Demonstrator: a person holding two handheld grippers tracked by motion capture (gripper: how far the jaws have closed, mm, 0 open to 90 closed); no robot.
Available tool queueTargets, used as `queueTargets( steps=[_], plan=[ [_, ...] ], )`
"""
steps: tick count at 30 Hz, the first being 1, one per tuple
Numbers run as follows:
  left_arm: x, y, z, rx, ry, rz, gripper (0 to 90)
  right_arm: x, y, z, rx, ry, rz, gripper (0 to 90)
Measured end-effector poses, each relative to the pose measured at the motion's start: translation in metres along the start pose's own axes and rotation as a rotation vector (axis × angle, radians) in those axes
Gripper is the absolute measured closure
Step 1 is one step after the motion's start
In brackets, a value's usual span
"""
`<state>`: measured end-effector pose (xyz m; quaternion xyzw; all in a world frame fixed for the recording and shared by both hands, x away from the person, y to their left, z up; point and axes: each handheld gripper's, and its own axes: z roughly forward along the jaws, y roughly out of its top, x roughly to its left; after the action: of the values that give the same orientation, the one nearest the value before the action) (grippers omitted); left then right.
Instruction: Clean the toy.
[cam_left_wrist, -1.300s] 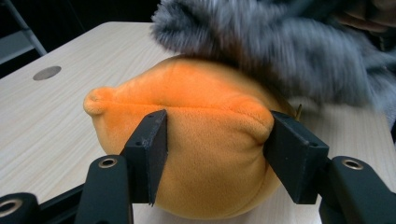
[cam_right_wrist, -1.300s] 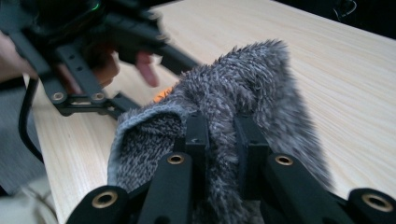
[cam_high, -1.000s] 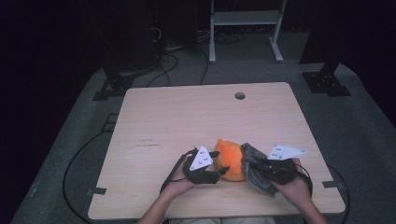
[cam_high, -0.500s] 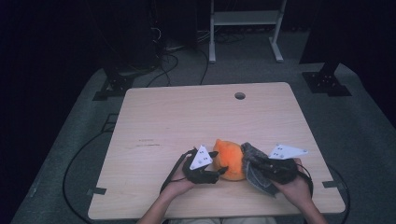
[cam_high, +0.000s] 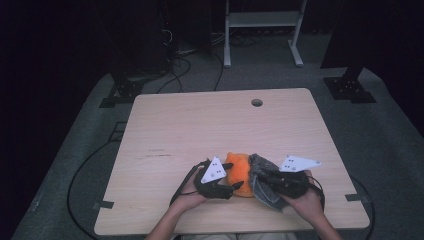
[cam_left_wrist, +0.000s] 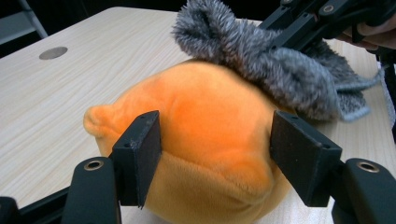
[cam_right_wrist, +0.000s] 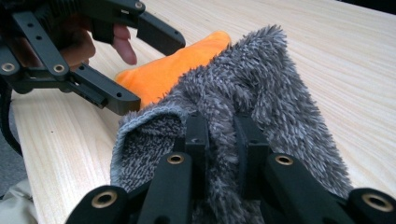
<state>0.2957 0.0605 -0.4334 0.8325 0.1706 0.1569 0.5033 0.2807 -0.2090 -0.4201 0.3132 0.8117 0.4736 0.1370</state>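
Note:
An orange plush toy lies near the table's front edge, partly under a grey furry cloth. My left gripper is open, its jaws standing on either side of the orange plush with a gap at each pad. My right gripper is shut on a fold of the grey cloth, which drapes over the plush's right side. In the left gripper view, the grey cloth sits on top of the plush, and the right gripper comes in at the top right.
The wooden table has a round cable hole near its far edge. A white frame and black stand bases are on the floor behind it. Cables trail on the floor at the left.

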Motion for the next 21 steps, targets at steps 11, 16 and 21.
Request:
queueTargets(
  steps=[11, 16, 21],
  plan=[
    [-0.007, 0.005, -0.003, 0.022, -0.024, 0.075, 30.8, -0.010, 0.004, -0.003, -0.008, -0.022, 0.045, 77.1],
    [0.000, 0.007, -0.008, 0.031, -0.001, 0.012, 27.6, -0.010, -0.004, -0.001, 0.002, -0.003, 0.044, 77.1],
    [-0.007, 0.003, 0.000, 0.032, -0.028, 0.007, 30.5, -0.008, -0.002, -0.010, -0.006, -0.030, 0.045, 77.5]
  ],
)
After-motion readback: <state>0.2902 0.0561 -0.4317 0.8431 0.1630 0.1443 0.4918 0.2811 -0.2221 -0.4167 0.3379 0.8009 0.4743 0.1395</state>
